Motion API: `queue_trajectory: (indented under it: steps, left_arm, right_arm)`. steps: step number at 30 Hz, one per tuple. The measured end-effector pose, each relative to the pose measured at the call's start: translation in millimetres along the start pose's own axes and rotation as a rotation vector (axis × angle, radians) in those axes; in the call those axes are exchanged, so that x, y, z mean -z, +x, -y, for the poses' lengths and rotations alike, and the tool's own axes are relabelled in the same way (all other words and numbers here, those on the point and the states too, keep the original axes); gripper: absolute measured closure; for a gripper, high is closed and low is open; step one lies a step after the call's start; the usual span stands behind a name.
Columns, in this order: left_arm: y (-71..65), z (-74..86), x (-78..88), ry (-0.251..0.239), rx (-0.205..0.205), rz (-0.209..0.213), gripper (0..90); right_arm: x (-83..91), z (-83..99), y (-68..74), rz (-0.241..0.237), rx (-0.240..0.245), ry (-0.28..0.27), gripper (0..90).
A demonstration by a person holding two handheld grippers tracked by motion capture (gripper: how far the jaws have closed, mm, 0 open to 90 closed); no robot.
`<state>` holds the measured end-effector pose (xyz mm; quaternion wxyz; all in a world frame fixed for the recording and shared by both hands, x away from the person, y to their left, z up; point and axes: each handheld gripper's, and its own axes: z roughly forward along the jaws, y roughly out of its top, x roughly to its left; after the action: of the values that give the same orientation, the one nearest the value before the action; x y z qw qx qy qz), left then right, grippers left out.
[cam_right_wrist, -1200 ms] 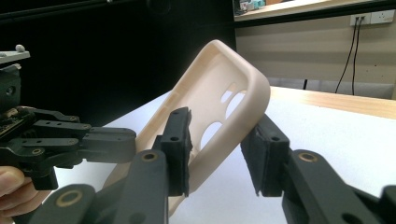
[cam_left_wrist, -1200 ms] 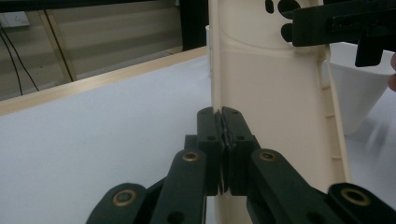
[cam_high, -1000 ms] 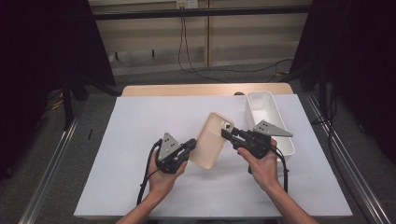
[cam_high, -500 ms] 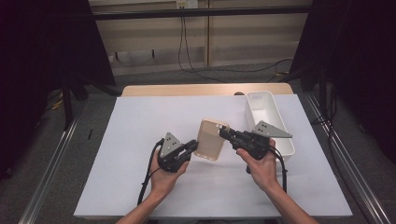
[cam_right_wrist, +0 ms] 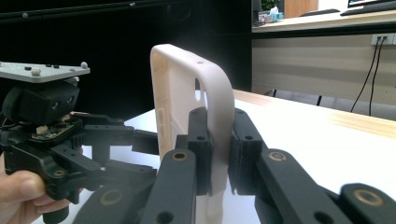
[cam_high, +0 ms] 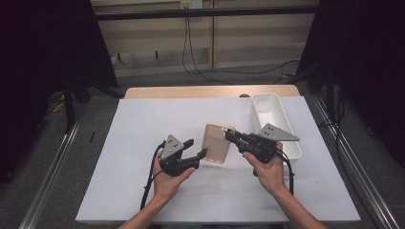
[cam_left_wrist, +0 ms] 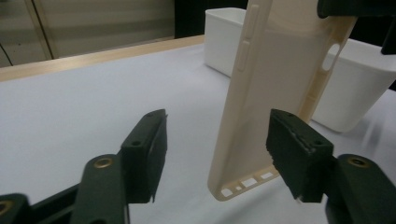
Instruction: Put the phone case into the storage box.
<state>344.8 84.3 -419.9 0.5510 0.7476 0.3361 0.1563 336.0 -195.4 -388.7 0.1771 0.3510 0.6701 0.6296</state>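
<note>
A beige phone case [cam_high: 217, 142] stands upright on its short end above the white table cover [cam_high: 143, 124]. My right gripper [cam_high: 230, 135] comes in from the right and is shut on the case's upper right edge; in the right gripper view the pads [cam_right_wrist: 201, 140] pinch the case wall [cam_right_wrist: 187, 93]. My left gripper [cam_high: 197, 148] is at the case's lower left corner. Its jaws have just been opening. In the left gripper view the case's lower end [cam_left_wrist: 275, 93] stands between the left gripper [cam_left_wrist: 222, 140] jaws, and the left pad is clearly apart from it.
A long white bin [cam_high: 274, 97] lies on the table to the right of the case, behind my right hand; it also shows in the left gripper view [cam_left_wrist: 355, 84]. A bare wooden table edge [cam_high: 191, 91] runs along the back.
The left jaws, shut at the case's lower corner before, now stand apart. The case has swung from a slant to nearly upright in the right gripper.
</note>
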Motion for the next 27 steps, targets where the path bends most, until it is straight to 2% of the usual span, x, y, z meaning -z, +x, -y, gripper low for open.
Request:
queue_trajectory:
  steps: [3,4,6,10,15,19,24,27]
  left_arm:
    - [1.2,-1.4,2.0,-0.019,-0.004,-0.009,25.8]
    - [1.5,-1.7,2.7,-0.024,0.002,-0.017,22.4]
    - [3.3,-2.1,4.2,-0.029,0.02,-0.006,16.4]
    - [6.6,-1.7,5.5,-0.012,0.0,-0.028,7.9]
    - [7.5,-2.5,8.0,-0.023,-0.023,-0.032,4.5]
    - [6.5,-1.6,10.2,-0.013,-0.031,-0.025,3.1]
    - [7.6,-0.3,13.8,-0.006,-0.026,-0.059,3.7]
    - [11.1,0.0,18.6,-0.037,-0.026,-0.074,4.6]
  right_arm:
    - [0.8,0.2,-1.0,0.001,0.008,-0.001,81.6]
    - [0.9,0.2,-0.8,0.001,0.01,-0.002,81.6]
    - [1.3,-0.4,-0.9,0.002,0.02,-0.003,81.5]
    - [2.9,0.0,-3.5,0.01,0.026,0.0,81.5]
    - [5.5,-1.0,-5.5,0.01,0.029,-0.006,81.5]
    - [6.5,-0.6,-6.2,0.013,0.035,-0.005,81.5]
    - [7.5,-1.1,-7.2,0.015,0.044,-0.009,81.5]
    - [7.9,-0.9,-7.9,0.016,0.047,-0.008,81.5]
